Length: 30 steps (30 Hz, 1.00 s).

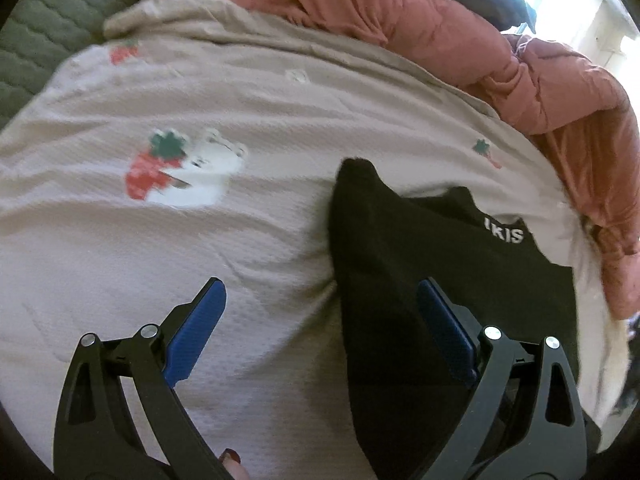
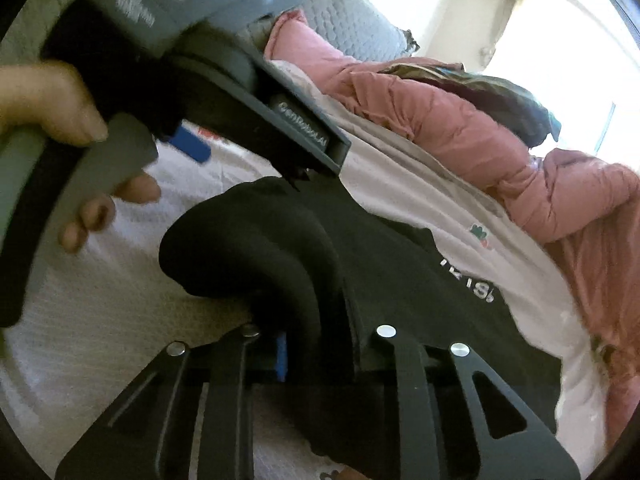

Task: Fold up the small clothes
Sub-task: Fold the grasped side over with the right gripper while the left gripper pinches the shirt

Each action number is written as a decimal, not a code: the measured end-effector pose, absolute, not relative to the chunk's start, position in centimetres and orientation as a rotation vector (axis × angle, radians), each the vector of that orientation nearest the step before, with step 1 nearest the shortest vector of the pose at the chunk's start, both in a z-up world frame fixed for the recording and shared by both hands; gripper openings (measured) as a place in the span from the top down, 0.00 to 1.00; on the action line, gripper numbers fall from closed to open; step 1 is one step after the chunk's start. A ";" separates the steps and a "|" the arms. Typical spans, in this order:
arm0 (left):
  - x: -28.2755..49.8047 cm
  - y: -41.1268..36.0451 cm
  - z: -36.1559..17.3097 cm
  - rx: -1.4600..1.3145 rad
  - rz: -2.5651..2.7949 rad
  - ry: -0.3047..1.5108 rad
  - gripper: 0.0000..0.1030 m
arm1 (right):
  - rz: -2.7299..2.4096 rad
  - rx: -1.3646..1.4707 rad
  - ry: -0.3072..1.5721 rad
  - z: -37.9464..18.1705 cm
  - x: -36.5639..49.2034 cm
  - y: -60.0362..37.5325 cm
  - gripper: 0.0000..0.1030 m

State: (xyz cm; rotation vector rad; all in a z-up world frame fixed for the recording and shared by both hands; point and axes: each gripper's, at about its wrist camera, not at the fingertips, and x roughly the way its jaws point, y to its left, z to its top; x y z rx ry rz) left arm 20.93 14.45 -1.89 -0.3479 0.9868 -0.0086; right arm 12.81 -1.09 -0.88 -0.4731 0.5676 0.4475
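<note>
A: Garment [image 1: 420, 248]: black, soft knit, white lettering near one edge. Lies on the bed, toward the side where the pink quilt [image 1: 500, 52] is heaped. One fold of it is lifted into a rounded hump.

B: Who holds the hump?

A: Right gripper [image 2: 304, 360]. Jaws together, clamped on the garment; cloth bulges out just beyond them. Left gripper [image 1: 320, 332]: jaws wide apart, holding nothing. One blue pad [image 1: 192, 340] is over the bedsheet, the other over black cloth. Whether either pad touches the surface, cannot tell.

B: Risks?

A: Judgement only. (1) The right grip looks like a bunched handful, not a clean edge, so layers may slide and the fold would land crooked. (2) Left jaws straddle the garment's edge; closing there could pinch the bedsheet [image 1: 200, 240] along with the cloth and drag it. (3) Black on black: fold lines are hard to read, so a misaligned edge is easily missed.

B: Surface?

A: Bedsheet is pale beige, finely crinkled, printed with strawberries and a white figure [image 1: 180, 172]. It is soft and wrinkles readily, so it gives little resistance for smoothing. Quilt is puffy and stitched in channels. A grey-green quilted pad [image 1: 48, 32] shows at the far corner of the bed.
</note>
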 end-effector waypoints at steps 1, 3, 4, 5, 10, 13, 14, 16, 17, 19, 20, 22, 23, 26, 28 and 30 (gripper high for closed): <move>21.1 14.3 -2.0 -0.365 -0.020 0.998 0.13 | 0.452 -0.449 0.573 -0.7 12.9 -1.4 0.83; 21.4 14.1 -2.2 -0.406 -0.048 1.015 0.13 | 0.462 -0.400 0.575 -0.2 13.0 -2.2 0.84; 21.6 13.9 -2.2 -0.420 -0.064 1.023 0.13 | 0.467 -0.374 0.573 0.1 13.0 -2.6 0.84; 21.8 13.6 -2.2 -0.430 -0.076 1.030 0.13 | 0.469 -0.353 0.573 0.3 13.0 -3.0 0.84; 22.0 11.8 -1.4 -0.483 -0.145 1.030 0.13 | 0.478 -0.268 0.554 1.4 12.7 -5.0 0.86; 21.9 10.3 -0.4 -0.488 -0.173 1.010 0.31 | 0.472 -0.237 0.542 2.0 12.4 -6.3 0.86; 22.0 9.8 0.0 -0.492 -0.184 1.005 0.43 | 0.468 -0.233 0.535 2.1 12.3 -6.6 0.86; 21.8 8.1 0.8 -0.477 -0.206 0.992 0.60 | 0.458 -0.228 0.517 2.3 11.7 -7.4 0.87; 21.8 7.4 1.2 -0.459 -0.207 0.986 0.66 | 0.454 -0.224 0.512 2.4 11.5 -7.7 0.87; 21.6 6.1 2.1 -0.437 -0.215 0.973 0.71 | 0.440 -0.213 0.502 2.7 11.0 -8.6 0.87; 21.5 5.2 2.7 -0.427 -0.224 0.966 0.73 | 0.433 -0.208 0.495 2.9 10.7 -9.1 0.88; 21.3 3.9 3.9 -0.399 -0.238 0.954 0.74 | 0.417 -0.184 0.480 3.3 10.1 -10.3 0.88; 21.2 3.1 4.5 -0.384 -0.245 0.946 0.74 | 0.408 -0.171 0.475 3.5 9.9 -11.0 0.88; 21.1 0.4 5.8 -0.343 -0.259 0.934 0.74 | 0.382 -0.125 0.458 4.1 9.3 -13.2 0.88; 21.1 -1.2 6.3 -0.313 -0.265 0.932 0.74 | 0.363 -0.089 0.456 4.3 9.2 -14.7 0.88; 21.3 -3.4 6.5 -0.283 -0.271 0.939 0.74 | 0.350 -0.054 0.463 4.2 9.1 -16.0 0.88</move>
